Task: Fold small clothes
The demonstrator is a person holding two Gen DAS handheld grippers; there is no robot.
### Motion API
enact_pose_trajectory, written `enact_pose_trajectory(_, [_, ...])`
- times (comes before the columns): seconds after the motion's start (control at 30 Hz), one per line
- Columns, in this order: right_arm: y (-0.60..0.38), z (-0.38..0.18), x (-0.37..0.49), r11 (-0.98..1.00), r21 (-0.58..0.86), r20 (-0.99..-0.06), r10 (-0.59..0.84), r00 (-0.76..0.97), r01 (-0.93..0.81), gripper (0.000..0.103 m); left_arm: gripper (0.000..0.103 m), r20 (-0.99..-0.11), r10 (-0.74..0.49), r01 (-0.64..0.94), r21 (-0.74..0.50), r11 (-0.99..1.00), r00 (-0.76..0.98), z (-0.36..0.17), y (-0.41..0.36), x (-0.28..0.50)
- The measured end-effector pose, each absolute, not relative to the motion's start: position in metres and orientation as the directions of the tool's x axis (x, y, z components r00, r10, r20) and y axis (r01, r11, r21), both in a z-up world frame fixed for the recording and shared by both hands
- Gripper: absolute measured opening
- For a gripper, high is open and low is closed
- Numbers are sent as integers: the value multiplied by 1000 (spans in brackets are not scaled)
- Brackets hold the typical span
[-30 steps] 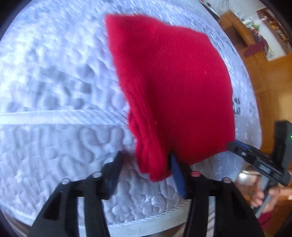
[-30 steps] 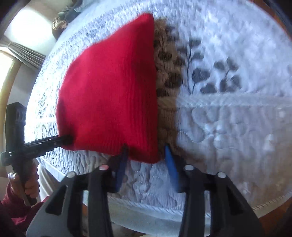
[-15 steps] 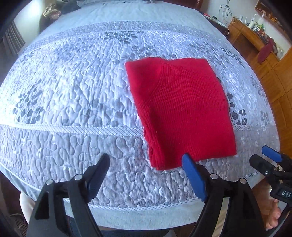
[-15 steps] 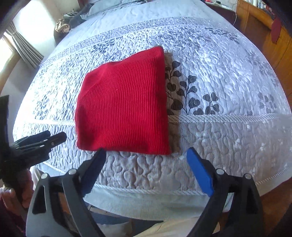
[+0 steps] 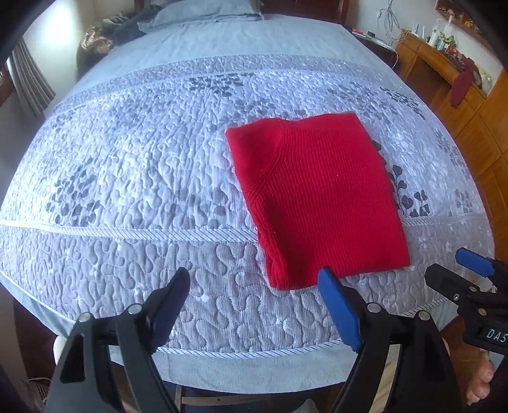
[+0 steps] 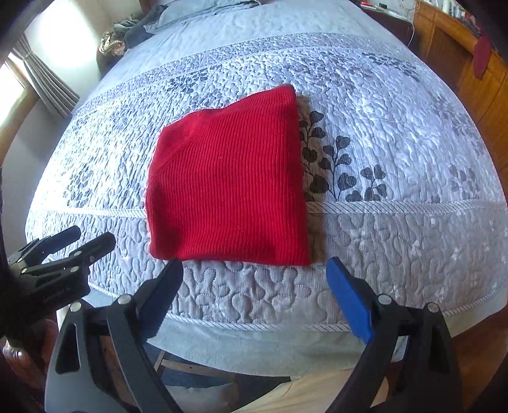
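Left wrist view: the left gripper point(image 5: 254, 286) hangs above the near edge of the bed, its jaws spread wide with nothing between them. They have just been opening, and no cloth is in their gap. The folded red sweater point(image 5: 320, 200) lies flat on the quilt point(image 5: 127, 178), ahead of this gripper and to its right. The sweater's near left corner sits just ahead of the blue pad point(image 5: 338, 308) of the right-hand finger, without touching it. Ahead and to the left of the gripper the quilt is bare all the way to the pillow point(image 5: 203, 12) at the far end. To the right, past the sweater's right edge, a narrow strip of quilt runs to the bed's side, with wooden furniture point(image 5: 444, 73) beyond it.

In the right wrist view the right gripper point(image 6: 254, 270) is likewise wide open and holds nothing. Its jaws too have just been opening. The sweater point(image 6: 228, 187) lies straight ahead of it, the near hem just beyond both fingertips point(image 6: 173, 270) and clear of them. A dark shadow lines the sweater's right edge. Right of it the quilt point(image 6: 397, 143) is bare up to the corded border near the bed's edge. The left gripper point(image 6: 82, 238) shows low on the left, apart from the sweater.
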State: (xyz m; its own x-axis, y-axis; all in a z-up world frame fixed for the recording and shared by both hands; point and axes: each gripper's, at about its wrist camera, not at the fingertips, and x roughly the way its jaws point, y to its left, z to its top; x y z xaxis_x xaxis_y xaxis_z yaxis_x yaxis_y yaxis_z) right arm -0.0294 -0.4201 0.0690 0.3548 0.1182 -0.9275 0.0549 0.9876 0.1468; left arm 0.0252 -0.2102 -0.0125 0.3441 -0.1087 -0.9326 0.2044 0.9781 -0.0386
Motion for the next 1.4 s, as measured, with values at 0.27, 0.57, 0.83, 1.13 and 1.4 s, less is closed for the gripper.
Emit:
enact_pose_trajectory(0.27, [-415, 65, -31, 983, 171, -928, 140, 346, 63, 91, 85, -930, -118, 229, -37, 973, 349, -8, -217, 17])
enact_pose_trajectory(0.57, [-413, 60, -27, 983, 176, -931, 146, 336, 59, 92, 87, -938, -118, 233, -42, 972, 325, -16, -220, 19])
enact_pose_trajectory(0.83, [-413, 55, -23, 981, 182, -933, 154, 325, 59, 92, 88, -942, -114, 243, -35, 969, 316, -20, -224, 19])
enact_pose_trajectory(1.13, [-415, 49, -21, 983, 168, -940, 137, 311, 72, 92, 90, -951, -107, 236, -37, 971, 289, -28, -223, 23])
enact_pose_trajectory(1.4, [-418, 47, -20, 983, 167, -942, 137, 307, 74, 92, 90, -951, -106, 241, -34, 970, 290, -27, -223, 23])
